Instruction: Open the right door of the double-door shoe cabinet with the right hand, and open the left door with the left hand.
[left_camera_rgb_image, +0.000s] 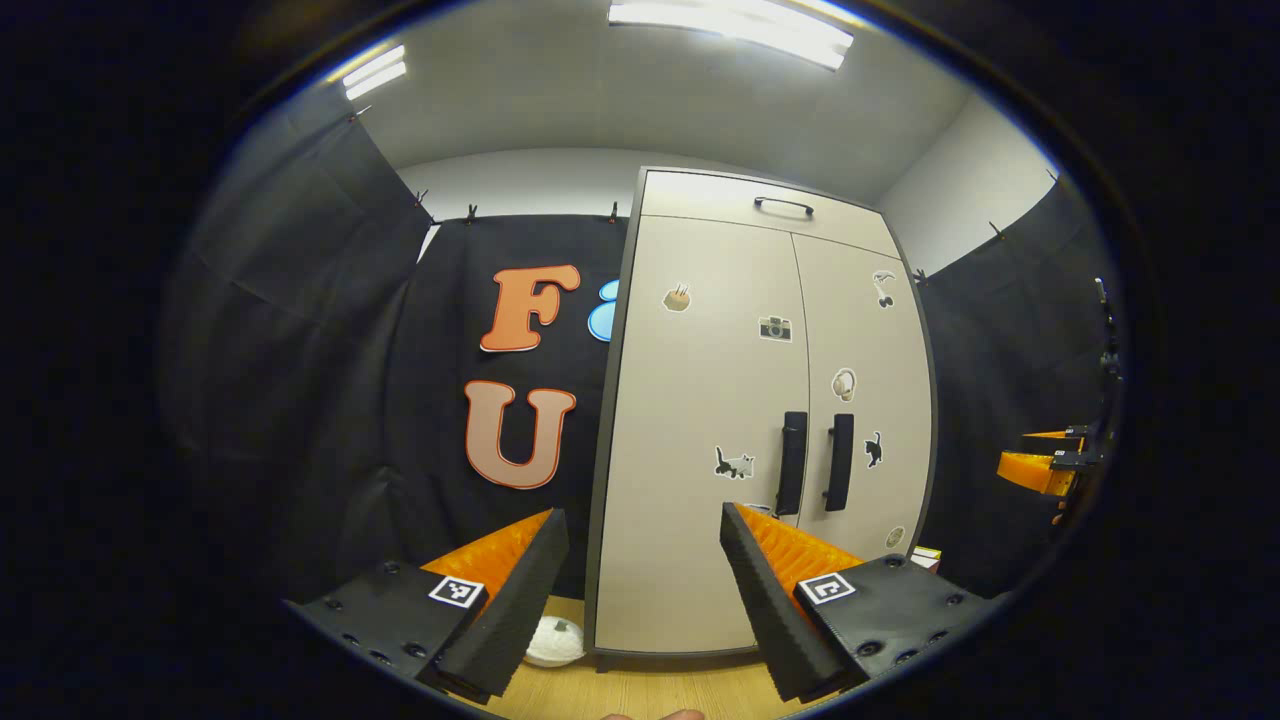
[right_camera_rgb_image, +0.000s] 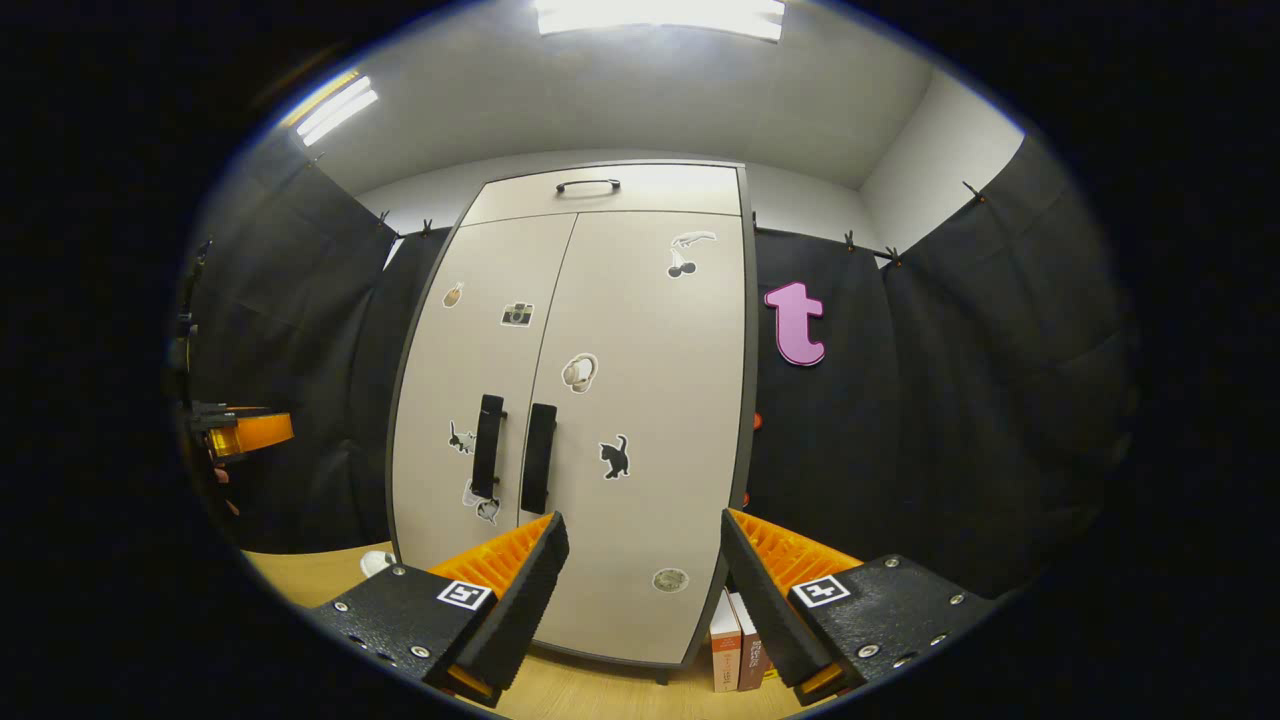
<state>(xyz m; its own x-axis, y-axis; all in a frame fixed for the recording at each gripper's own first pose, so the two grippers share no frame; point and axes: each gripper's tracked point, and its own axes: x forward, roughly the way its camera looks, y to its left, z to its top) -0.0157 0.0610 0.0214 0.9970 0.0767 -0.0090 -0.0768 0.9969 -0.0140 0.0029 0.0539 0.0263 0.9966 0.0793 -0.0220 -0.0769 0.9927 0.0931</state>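
At centre of both views: the shoe cabinet (left_camera_rgb_image: 700, 450) (right_camera_rgb_image: 600, 420) stands on the wooden floor (left_camera_rgb_image: 640, 695) against the black booth wall, and you have both its doors shut.
Left door: in the left gripper view it (left_camera_rgb_image: 690, 480) fills the middle, with its dark handle (left_camera_rgb_image: 791, 463) right of centre; in the right gripper view it (right_camera_rgb_image: 460, 360) sits left of centre, handle (right_camera_rgb_image: 487, 445) beside the seam.
Right door: narrow and at the right of the cabinet in the left gripper view (left_camera_rgb_image: 865, 350), broad and central in the right gripper view (right_camera_rgb_image: 650, 400); its handle (left_camera_rgb_image: 839, 462) (right_camera_rgb_image: 538, 458) stands just beside the other.
Left gripper: your fingers are spread wide at the bottom of the left gripper view (left_camera_rgb_image: 645, 590), gripping nothing, apart from the cabinet; it also appears at the left edge of the right gripper view (right_camera_rgb_image: 240, 432).
Right gripper: spread wide too (right_camera_rgb_image: 645, 590), with nothing between the fingers; you see it at the far right edge of the left gripper view (left_camera_rgb_image: 1045, 465).
Left gripper view alone: a white round object (left_camera_rgb_image: 553, 642) on the floor by the cabinet's lower left corner.
Right gripper view alone: books (right_camera_rgb_image: 738, 655) standing at the cabinet's lower right corner.
Top panel: a small dark handle (left_camera_rgb_image: 783, 206) (right_camera_rgb_image: 588, 185) sits above the doors.
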